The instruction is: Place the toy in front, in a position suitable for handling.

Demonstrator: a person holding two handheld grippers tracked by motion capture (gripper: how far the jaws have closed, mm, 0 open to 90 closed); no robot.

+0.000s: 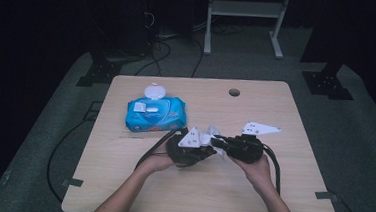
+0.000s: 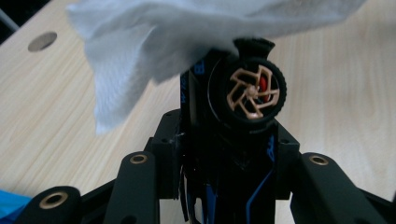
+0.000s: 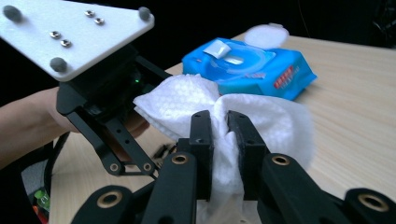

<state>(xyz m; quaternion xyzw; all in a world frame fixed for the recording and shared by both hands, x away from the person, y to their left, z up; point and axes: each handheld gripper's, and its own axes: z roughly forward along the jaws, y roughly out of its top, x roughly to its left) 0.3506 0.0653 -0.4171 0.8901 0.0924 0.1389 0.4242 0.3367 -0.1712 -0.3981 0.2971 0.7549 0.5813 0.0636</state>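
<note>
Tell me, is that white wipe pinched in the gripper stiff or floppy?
Probably floppy: the white wipe bunches between the right gripper jaws and drapes over the toy car held by the left gripper. It likely weighs little, since its free corner hangs loose.

Looking at a light wooden table [image 1: 120,181] with a round cable hole [image 1: 234,92] near the far edge, sitting on grey carpet [image 1: 363,148]. Lying directly on top: a blue wet-wipe pack [image 1: 156,115], lid flipped open.
</note>
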